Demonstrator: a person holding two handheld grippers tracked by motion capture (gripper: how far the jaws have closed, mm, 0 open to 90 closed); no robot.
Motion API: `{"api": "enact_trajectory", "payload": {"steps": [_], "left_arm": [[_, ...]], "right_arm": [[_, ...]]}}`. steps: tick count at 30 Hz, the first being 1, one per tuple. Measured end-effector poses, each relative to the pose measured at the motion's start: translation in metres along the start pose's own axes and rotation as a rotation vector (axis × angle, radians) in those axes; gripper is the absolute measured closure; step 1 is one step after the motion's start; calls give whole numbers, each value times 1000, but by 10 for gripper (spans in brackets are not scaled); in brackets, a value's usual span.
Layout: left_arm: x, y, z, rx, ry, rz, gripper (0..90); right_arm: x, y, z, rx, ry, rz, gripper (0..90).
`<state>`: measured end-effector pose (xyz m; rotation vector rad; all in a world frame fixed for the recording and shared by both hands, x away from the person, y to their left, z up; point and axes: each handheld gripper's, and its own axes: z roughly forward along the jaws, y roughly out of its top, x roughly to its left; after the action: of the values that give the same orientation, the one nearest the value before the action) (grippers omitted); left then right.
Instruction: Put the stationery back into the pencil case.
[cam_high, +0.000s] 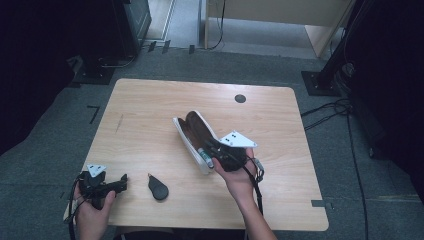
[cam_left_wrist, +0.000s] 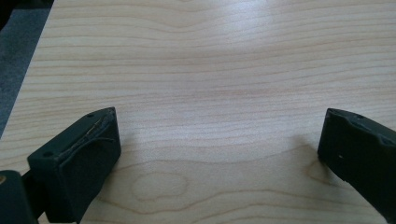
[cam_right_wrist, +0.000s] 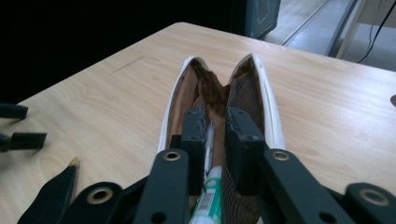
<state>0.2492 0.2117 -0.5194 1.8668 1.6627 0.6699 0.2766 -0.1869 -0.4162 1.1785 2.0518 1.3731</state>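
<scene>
The right tongs (cam_right_wrist: 215, 135) pinch a white-and-green pen (cam_right_wrist: 208, 186) inside the open white, brown-lined pencil case (cam_high: 192, 131) mid-tabletop (cam_high: 150, 107). The left tongs (cam_left_wrist: 217, 144) gape wide, empty, over bare wood.

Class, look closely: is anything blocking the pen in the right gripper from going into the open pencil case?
Nothing visible does. The right gripper holds the pen already between the open sides of the pencil case.
</scene>
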Motion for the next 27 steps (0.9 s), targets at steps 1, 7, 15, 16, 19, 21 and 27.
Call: {"api": "enact_trajectory", "payload": {"steps": [1, 7, 15, 16, 19, 21, 27], "left_arm": [[0, 0, 0, 0, 0, 0, 0], [0, 0, 0, 1, 0, 1, 0], [0, 0, 0, 1, 0, 1, 0], [0, 0, 0, 1, 0, 1, 0], [0, 0, 0, 1, 1, 1, 0], [0, 0, 0, 1, 0, 1, 0], [0, 0, 0, 1, 0, 1, 0]], "right_arm": [[1, -3, -2, 5, 1, -3, 822], [6, -31, -10, 63, -3, -11, 900], [2, -51, 9, 158, -24, 4, 900], [2, -52, 11, 157, -29, 12, 900], [1, -49, 12, 123, -32, 19, 900], [2, -44, 7, 89, -29, 22, 892], [17, -33, -20, -27, -26, 30, 856]]}}
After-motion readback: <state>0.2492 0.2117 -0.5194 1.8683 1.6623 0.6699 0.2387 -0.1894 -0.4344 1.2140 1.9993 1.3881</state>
